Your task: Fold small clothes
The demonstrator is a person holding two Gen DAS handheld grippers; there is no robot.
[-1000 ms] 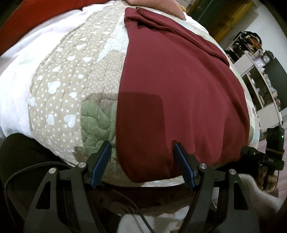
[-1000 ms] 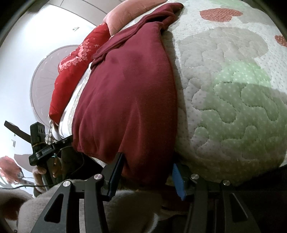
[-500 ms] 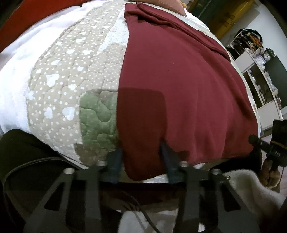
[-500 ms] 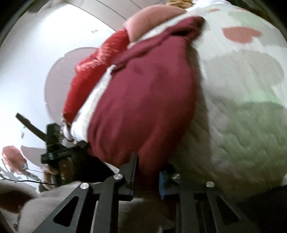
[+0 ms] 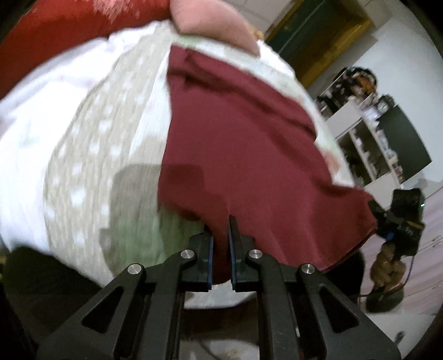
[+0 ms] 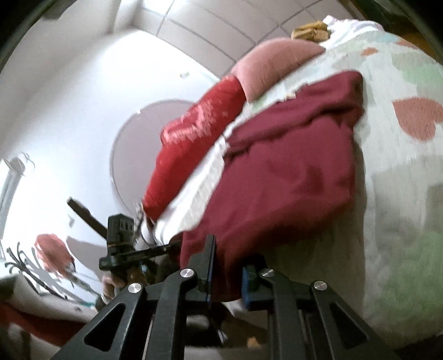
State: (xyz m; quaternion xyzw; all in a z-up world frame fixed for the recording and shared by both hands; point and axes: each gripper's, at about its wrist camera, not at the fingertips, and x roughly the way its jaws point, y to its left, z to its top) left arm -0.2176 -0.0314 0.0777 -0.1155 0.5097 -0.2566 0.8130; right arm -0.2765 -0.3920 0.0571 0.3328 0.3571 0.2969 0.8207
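A dark red garment (image 5: pixel 243 155) lies spread on a quilted bedspread (image 5: pixel 91 155). My left gripper (image 5: pixel 220 250) is shut on the garment's near left hem corner and holds it just above the quilt. In the right wrist view the same garment (image 6: pixel 277 177) bunches toward me, and my right gripper (image 6: pixel 226 270) is shut on its near right hem corner. The near hem is raised between the two grippers. The right gripper also shows at the right edge of the left wrist view (image 5: pixel 401 221). The left gripper shows at the left of the right wrist view (image 6: pixel 121 243).
A pink pillow (image 5: pixel 210 25) and a red pillow (image 6: pixel 193 138) lie at the head of the bed. White shelves with clutter (image 5: pixel 368 133) stand to the right. The quilt with heart patches (image 6: pixel 401 166) extends right of the garment.
Both grippers closed on the garment's near hem corners and have lifted them off the quilt. Both views have tilted upward, and the hem is raised.
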